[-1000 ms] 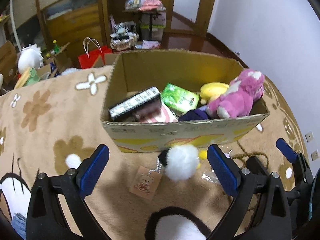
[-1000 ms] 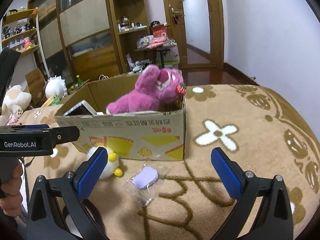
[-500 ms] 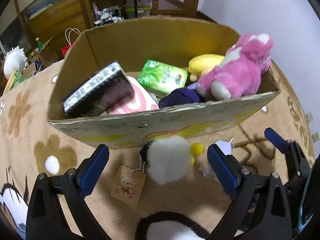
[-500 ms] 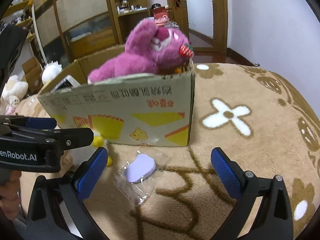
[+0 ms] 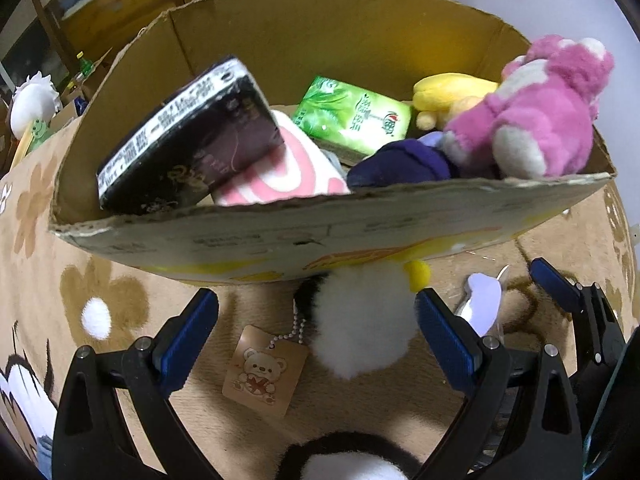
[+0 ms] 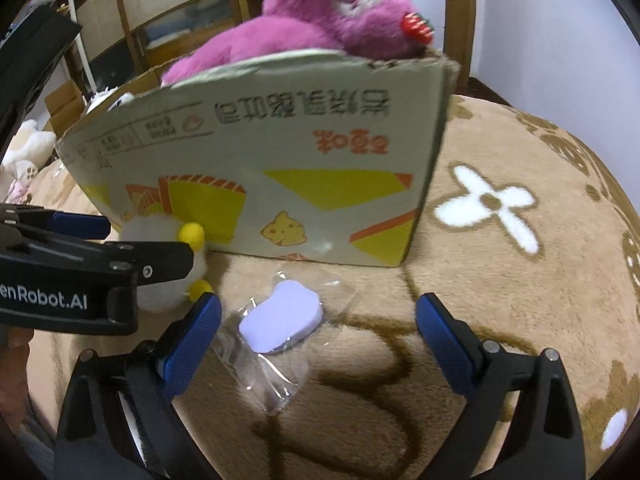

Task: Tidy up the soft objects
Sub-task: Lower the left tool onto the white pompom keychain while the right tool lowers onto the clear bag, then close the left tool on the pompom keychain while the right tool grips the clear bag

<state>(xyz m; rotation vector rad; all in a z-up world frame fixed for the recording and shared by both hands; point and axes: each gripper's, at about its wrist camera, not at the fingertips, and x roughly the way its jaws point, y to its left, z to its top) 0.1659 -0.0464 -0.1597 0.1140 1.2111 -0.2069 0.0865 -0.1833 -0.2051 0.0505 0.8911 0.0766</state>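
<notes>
Both tools gape wide: left tool around the white pompom, its top hidden behind the cardboard box; right tool around the bagged lilac pad.

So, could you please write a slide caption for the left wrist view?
Open left gripper straddles a white pom-pom plush beside the cardboard box.

Both grippers are black plastic with blue ribbed pads, silver screws, white "Robot.AI" lettering on the left one's side.
</notes>
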